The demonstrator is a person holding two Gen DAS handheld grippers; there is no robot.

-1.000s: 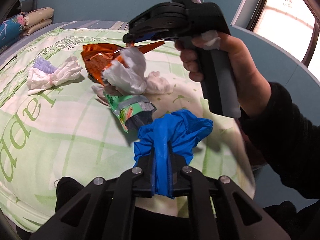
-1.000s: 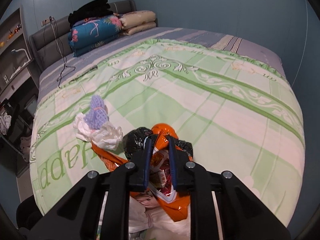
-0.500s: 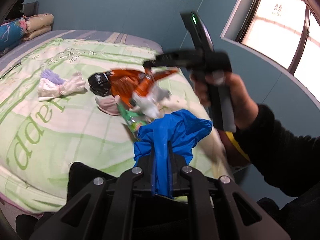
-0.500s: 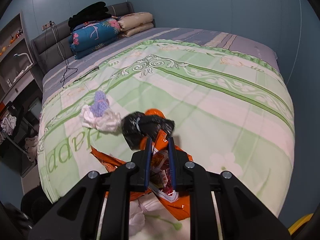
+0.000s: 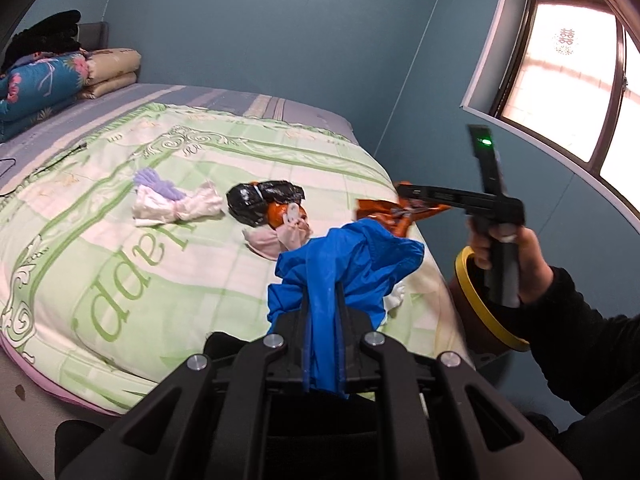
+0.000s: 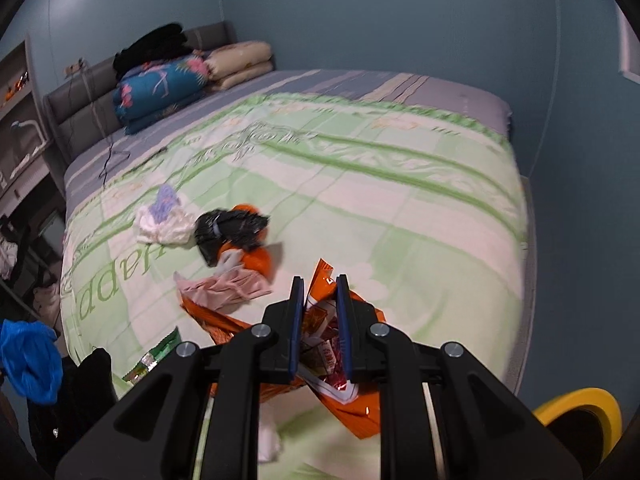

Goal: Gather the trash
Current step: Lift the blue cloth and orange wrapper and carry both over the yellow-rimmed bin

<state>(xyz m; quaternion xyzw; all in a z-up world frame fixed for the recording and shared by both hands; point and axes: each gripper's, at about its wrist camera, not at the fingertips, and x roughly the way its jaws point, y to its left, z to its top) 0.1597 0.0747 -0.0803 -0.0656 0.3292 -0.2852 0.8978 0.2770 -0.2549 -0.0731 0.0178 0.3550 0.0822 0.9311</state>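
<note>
Teal-blue walls (image 5: 280, 20) enclose a bedroom. A bed (image 6: 460, 92) fills most of it, spread with a pale green and cream quilt (image 6: 400, 200) bearing scrollwork and large green letters over a lilac striped sheet (image 5: 224, 98). At its head stands a grey padded headboard (image 6: 72, 100), with a folded blue floral duvet (image 6: 160, 88), a folded cream blanket (image 6: 240, 62) and a heap of dark clothing (image 6: 152, 46) stacked against it. An arched, dark-framed window (image 5: 568, 76) glows with bright pinkish daylight. Open shelving (image 6: 20, 120) stands beside the bed's head.
</note>
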